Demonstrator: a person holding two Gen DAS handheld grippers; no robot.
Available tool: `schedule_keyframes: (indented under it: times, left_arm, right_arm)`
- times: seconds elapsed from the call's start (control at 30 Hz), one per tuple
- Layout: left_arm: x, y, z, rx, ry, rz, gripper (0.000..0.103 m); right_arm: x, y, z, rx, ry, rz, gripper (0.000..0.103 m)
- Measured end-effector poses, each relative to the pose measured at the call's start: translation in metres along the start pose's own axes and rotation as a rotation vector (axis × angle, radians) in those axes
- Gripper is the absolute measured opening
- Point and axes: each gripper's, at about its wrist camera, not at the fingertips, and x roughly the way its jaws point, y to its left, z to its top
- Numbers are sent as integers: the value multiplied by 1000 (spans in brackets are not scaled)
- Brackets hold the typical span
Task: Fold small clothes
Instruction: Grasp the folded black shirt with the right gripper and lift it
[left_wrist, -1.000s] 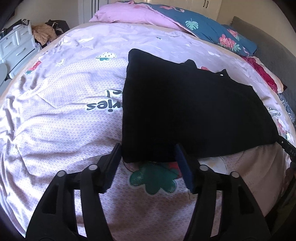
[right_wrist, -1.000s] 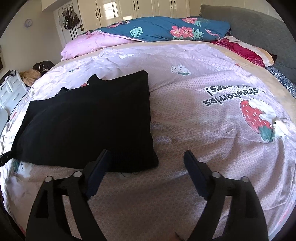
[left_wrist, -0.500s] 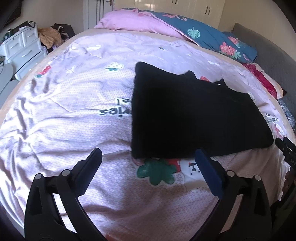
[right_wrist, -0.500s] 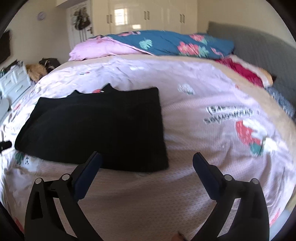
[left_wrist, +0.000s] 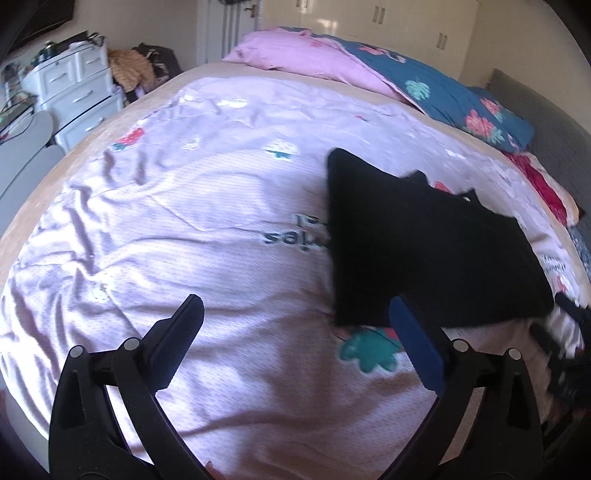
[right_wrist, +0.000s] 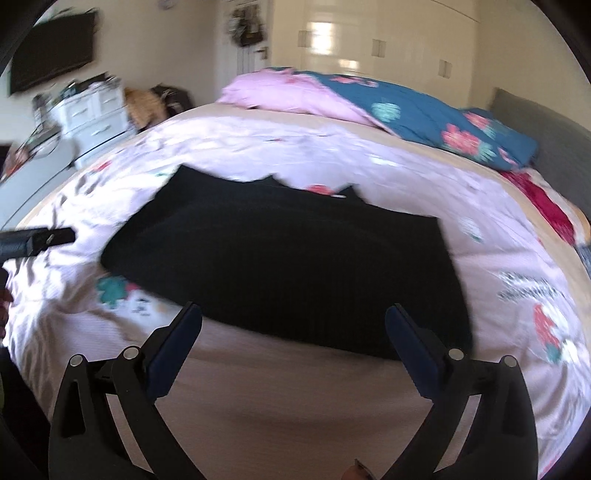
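Note:
A black garment (left_wrist: 424, 251) lies flat on the pink strawberry-print bed cover (left_wrist: 207, 236), folded into a rough rectangle. In the right wrist view the garment (right_wrist: 288, 266) fills the middle. My left gripper (left_wrist: 295, 332) is open and empty, held above the cover to the left of the garment's near corner. My right gripper (right_wrist: 293, 332) is open and empty, just short of the garment's near edge. The left gripper's finger also shows at the left edge of the right wrist view (right_wrist: 33, 238).
A pink pillow (left_wrist: 306, 55) and a blue floral quilt (left_wrist: 443, 96) lie at the far end of the bed. A grey headboard (left_wrist: 546, 125) is on the right. White drawers (left_wrist: 74, 88) with clutter stand off the bed's left side.
Both grippers have drawn back from the garment and risen. The left gripper opened wide and swung left. The garment has stayed flat on the bed.

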Motion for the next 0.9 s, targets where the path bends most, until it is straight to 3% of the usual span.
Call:
schedule_keyframes:
  times: [0.17, 0.33, 0.63, 0.9]
  left_arm:
    - [1, 14, 10, -18, -10, 18, 94]
    - [1, 22, 15, -23, -19, 21, 94]
    - [13, 31, 20, -20, 2, 14, 94]
    - [38, 21, 42, 13, 15, -7, 94]
  right_arm:
    - [18, 58, 8, -129, 9, 51, 99]
    - [29, 89, 14, -180, 14, 82, 99]
    - [43, 119, 16, -239, 28, 101, 99]
    - [63, 127, 17, -281, 49, 63, 99]
